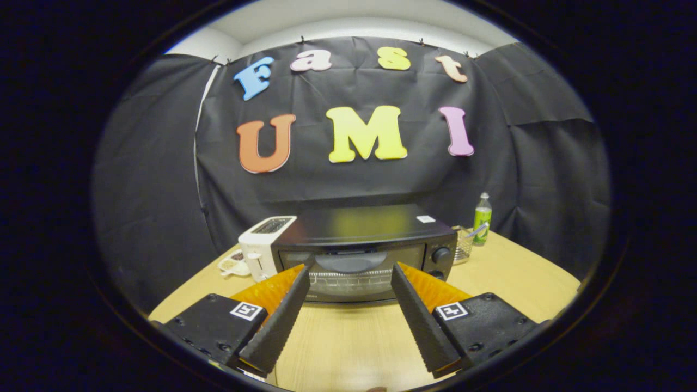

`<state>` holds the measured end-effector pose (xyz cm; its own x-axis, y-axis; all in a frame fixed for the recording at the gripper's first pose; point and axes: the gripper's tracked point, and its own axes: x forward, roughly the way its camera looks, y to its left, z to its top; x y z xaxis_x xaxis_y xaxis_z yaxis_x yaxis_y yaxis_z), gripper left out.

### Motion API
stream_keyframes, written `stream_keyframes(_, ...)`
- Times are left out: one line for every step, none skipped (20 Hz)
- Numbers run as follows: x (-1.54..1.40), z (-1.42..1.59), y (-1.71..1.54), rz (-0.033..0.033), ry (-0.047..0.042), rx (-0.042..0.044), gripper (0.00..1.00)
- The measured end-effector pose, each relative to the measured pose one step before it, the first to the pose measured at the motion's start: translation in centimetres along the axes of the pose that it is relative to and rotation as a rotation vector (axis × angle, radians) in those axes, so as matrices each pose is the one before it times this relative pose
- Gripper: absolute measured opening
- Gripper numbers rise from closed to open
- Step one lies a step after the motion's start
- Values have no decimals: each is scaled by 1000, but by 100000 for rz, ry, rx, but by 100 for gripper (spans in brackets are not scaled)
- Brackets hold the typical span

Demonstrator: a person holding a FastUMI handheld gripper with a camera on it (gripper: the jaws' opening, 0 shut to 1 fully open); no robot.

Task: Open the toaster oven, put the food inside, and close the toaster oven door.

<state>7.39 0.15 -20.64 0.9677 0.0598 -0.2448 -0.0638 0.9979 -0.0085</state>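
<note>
The hand-held gripper hangs above the near part of the wooden table, its two fingers spread wide apart and holding nothing. Bare tabletop shows in the gap between them.

Just ahead of the fingertips stands the toaster oven, a black box with its glass door closed and facing the gripper. The door's handle runs across its upper part, roughly centred between the two fingertips. Two round knobs sit one above the other on the oven's right side.

Touching or just beside the oven's left wall is a white pop-up toaster. Left of that, near the table's curved edge, lies a small plate of food; what the food is cannot be told. Right of the oven and slightly behind it is a wire basket, and beyond it a green bottle stands upright close to the far edge.

The table surface is open in front of the oven, and wide and bare to the right of it, out to the rounded rim. The black cloth wall closes in behind the oven.
</note>
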Motion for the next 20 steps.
stream_keyframes(-1259, 1642, -314, -191, -2138, -204, 100)
stream_keyframes(-1184, 1763, -506, -1877, -2407, -797, 100)
stream_keyframes(-1051, 1574, -667, -1992, -1607, -1409, 100)
stream_keyframes(-1131, 1857, -413, -864, -3086, -1292, 100)
stream_keyframes(-1064, 1802, -113, -280, -2368, -1279, 100)
stream_keyframes(-1059, 1822, -357, -571, -2708, -68, 100)
stream_keyframes(-834, 1560, -172, 850, -1642, 213, 100)
stream_keyframes(-882, 1389, -1, 1568, -1080, 6, 100)
stream_keyframes(-752, 1218, 63, 1470, -174, -250, 100)
stream_keyframes(-927, 1078, 48, 1767, -733, -913, 100)
stream_keyframes(-701, 759, -255, 993, -400, -1388, 100)
stream_keyframes(-740, 800, -406, -412, -829, -1348, 100)
stream_keyframes(-795, 370, -100, 136, -201, -704, 100)
stream_keyframes(-724, 209, -97, -122, -944, -115, 100)
stream_keyframes(-370, -54, -82, -323, 445, 138, 100)
stream_keyframes(-694, -413, 56, 615, 359, 18, 100)
stream_keyframes(-414, -554, 191, 1150, 812, 739, 100)
stream_keyframes(-461, -378, 229, 882, 261, 1513, 100)
stream_keyframes(-273, -365, 185, 1571, -18, 1286, 100)
stream_keyframes(-214, -500, -35, 549, -26, 837, 100)
